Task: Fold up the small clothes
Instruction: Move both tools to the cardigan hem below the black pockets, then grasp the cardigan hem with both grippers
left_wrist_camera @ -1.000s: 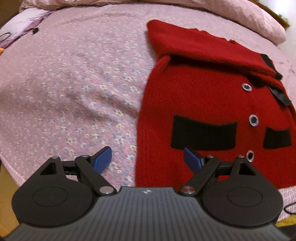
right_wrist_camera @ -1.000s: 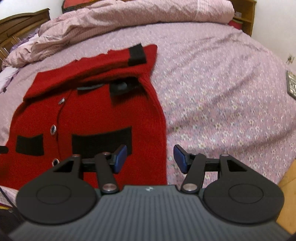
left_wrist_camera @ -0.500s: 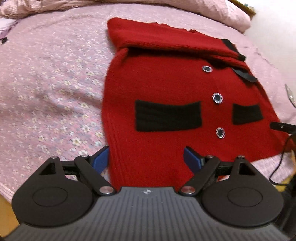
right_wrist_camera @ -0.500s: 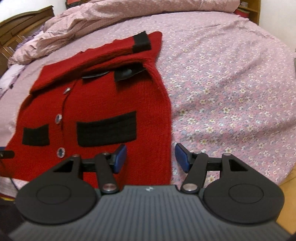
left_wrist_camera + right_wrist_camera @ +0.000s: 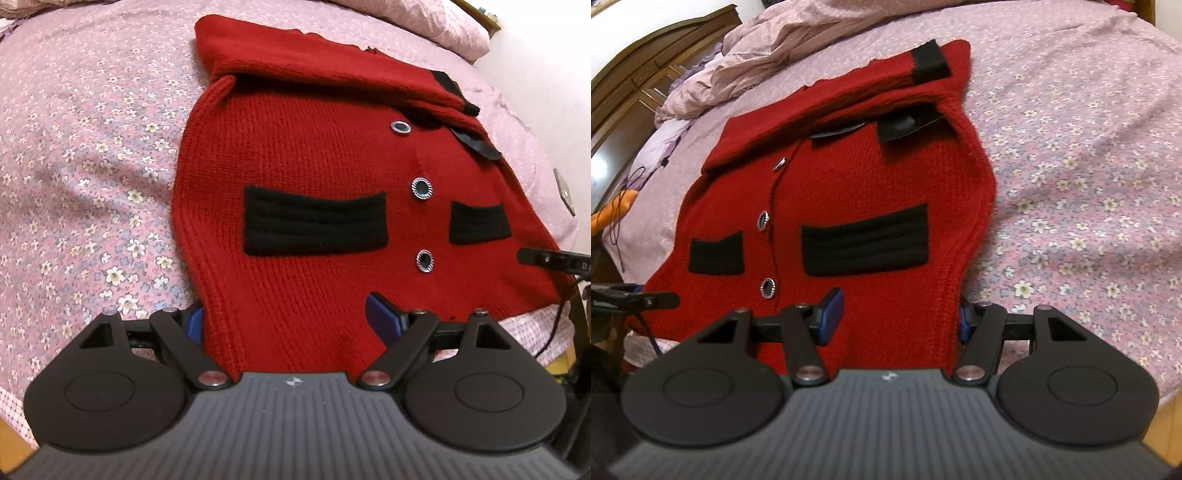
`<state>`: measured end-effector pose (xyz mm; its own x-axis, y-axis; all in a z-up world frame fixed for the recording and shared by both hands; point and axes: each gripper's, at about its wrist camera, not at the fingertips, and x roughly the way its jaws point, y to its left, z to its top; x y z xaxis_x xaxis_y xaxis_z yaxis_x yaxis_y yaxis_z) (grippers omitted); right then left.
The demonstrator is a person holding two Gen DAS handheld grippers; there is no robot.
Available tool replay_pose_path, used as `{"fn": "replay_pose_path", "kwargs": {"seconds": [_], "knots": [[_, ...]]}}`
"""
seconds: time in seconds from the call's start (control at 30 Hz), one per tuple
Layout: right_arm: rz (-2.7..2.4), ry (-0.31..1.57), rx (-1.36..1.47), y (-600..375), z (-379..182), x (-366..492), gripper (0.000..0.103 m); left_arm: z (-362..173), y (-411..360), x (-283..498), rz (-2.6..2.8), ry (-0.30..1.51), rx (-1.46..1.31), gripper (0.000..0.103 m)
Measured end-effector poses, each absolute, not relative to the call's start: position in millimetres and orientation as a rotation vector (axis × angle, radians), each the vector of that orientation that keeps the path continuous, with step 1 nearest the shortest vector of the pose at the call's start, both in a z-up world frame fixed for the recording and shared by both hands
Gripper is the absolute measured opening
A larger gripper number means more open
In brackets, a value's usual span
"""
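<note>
Pink floral cotton covers the bed, which fills both views, with a crumpled duvet heaped at the upper left of the right wrist view and a wooden headboard behind it. On the sheet a red knitted cardigan is laid flat, front up, across the centre and right of the left wrist view and the centre left of the right wrist view. Its sleeves appear to be folded across the top already, a black cuff lying at the upper centre of the right wrist view. Two black pocket bands and three ringed buttons are left uncovered. By this reading only the sleeve fold is done; the fold of the body from the hem upward is judged to remain.

At the lower centre of each view the hem is straddled by tongs. The left tongs are held spread over the hem corner at that side, with nothing pinched; one blue pad is partly hidden behind the knit edge. The right tongs are likewise spread over the opposite hem corner, unclosed.

Compared with a second ago, both pairs of tongs have been brought nearer, so that the cardigan is seen larger and the hem, formerly just ahead of the pads, is now enclosed between them. The garment itself is unchanged.
</note>
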<state>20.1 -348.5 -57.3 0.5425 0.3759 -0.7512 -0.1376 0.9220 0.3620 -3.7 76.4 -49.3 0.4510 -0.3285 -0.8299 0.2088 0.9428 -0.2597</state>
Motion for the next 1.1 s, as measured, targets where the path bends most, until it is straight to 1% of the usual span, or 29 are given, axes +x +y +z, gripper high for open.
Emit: {"fn": "replay_pose_path", "kwargs": {"seconds": [0.17,0.3,0.37,0.57,0.8,0.83,0.87,0.9,0.93,1.0,1.03,1.07,1.1], "knots": [[0.323,0.947,0.284,-349,-61,25,0.061,-55,73,7,-0.304,1.068,-0.151,0.088],[0.332,0.944,0.275,-351,-63,24,0.06,-54,63,7,-0.303,1.086,-0.085,0.088],[0.326,0.941,0.277,-353,-64,23,0.056,-52,61,5,-0.308,1.099,-0.091,0.087],[0.33,0.936,0.287,-355,-64,21,0.056,-54,67,0,-0.327,1.115,-0.152,0.087],[0.339,0.951,0.273,-353,-64,24,0.056,-63,52,1,-0.36,1.116,-0.099,0.087],[0.342,0.956,0.269,-353,-64,24,0.056,-65,49,2,-0.361,1.115,-0.094,0.087],[0.345,0.961,0.266,-352,-64,25,0.056,-66,46,3,-0.36,1.114,-0.086,0.084],[0.348,0.965,0.264,-352,-63,26,0.056,-65,45,3,-0.355,1.111,-0.077,0.078],[0.35,0.968,0.265,-352,-63,26,0.055,-66,45,3,-0.348,1.111,-0.072,0.076],[0.337,0.972,0.25,-352,-62,27,0.039,-66,45,2,-0.33,1.113,-0.058,0.068],[0.323,0.976,0.238,-353,-63,27,0.024,-66,46,2,-0.323,1.114,-0.052,0.066],[0.307,0.981,0.236,-354,-63,28,0.016,-65,45,2,-0.315,1.116,-0.042,0.061],[0.302,0.982,0.249,-357,-64,28,0.016,-65,45,3,-0.303,1.116,-0.031,0.053]]}}
